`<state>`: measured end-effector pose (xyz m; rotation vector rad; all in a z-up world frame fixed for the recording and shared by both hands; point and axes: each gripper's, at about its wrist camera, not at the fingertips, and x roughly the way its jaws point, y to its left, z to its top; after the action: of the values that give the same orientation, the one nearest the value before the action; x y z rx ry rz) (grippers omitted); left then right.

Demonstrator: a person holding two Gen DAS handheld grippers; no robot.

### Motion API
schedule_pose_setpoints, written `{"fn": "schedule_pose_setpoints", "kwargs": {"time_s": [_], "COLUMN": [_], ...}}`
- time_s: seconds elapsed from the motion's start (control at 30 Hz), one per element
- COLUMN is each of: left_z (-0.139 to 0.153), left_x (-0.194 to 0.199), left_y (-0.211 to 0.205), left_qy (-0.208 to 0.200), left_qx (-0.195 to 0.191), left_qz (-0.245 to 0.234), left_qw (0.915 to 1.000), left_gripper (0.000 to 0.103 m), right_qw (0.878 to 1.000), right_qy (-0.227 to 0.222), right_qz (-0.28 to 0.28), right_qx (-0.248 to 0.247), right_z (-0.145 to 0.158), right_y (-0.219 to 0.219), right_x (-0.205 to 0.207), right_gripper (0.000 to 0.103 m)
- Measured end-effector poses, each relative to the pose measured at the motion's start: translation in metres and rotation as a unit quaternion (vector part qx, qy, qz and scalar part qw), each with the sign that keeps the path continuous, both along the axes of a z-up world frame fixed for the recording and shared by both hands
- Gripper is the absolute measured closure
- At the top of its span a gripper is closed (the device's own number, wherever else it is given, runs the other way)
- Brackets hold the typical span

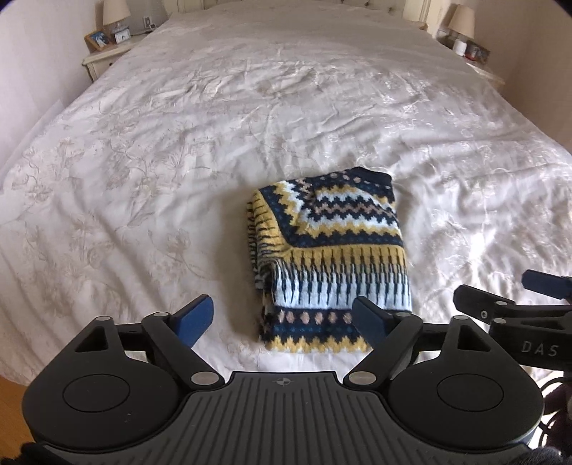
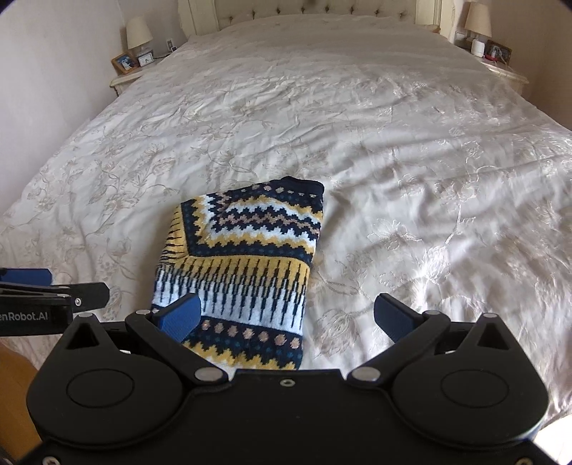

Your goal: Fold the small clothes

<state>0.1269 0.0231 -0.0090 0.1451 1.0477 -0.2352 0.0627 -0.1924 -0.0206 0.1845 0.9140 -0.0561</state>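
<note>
While one folded sweater (image 1: 330,257) lies, two lamps (image 2: 138,34), one bed (image 1: 178,143).

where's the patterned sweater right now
The folded patterned sweater lies on the white bedspread near the bed's foot, right of centre in the left wrist view, left of centre in the right wrist view.

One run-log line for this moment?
sweater: folded, lying on bed | left hand-held gripper: open, empty | right hand-held gripper: open, empty

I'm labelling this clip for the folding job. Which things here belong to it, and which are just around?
Job: folded patterned sweater, left gripper, right gripper, both open.
Around: bedspread, two lamps, photo frame, nightstand.
</note>
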Motion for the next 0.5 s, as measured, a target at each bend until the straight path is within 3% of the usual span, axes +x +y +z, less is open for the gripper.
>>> {"fn": "schedule_pose_setpoints", "kwargs": {"time_s": [0.2,0.5], "left_z": [0.003,0.008], "left_x": [-0.012,-0.028], "left_y": [0.006,0.018], "left_qy": [0.002,-0.005], "left_qx": [0.022,0.008], "left_qz": [-0.003,-0.018], "left_qw": [0.9997,0.9998], "left_gripper": [0.02,0.021], "right_qw": [1.0,0.999], "right_qy": [-0.011,-0.026], "right_qz": [-0.012,-0.031], "right_qx": [-0.011,-0.02], "right_z": [0.013,0.025], "right_y": [0.014,0.029], "right_x": [-0.016,-0.037], "right_gripper": [0.0,0.0]}}
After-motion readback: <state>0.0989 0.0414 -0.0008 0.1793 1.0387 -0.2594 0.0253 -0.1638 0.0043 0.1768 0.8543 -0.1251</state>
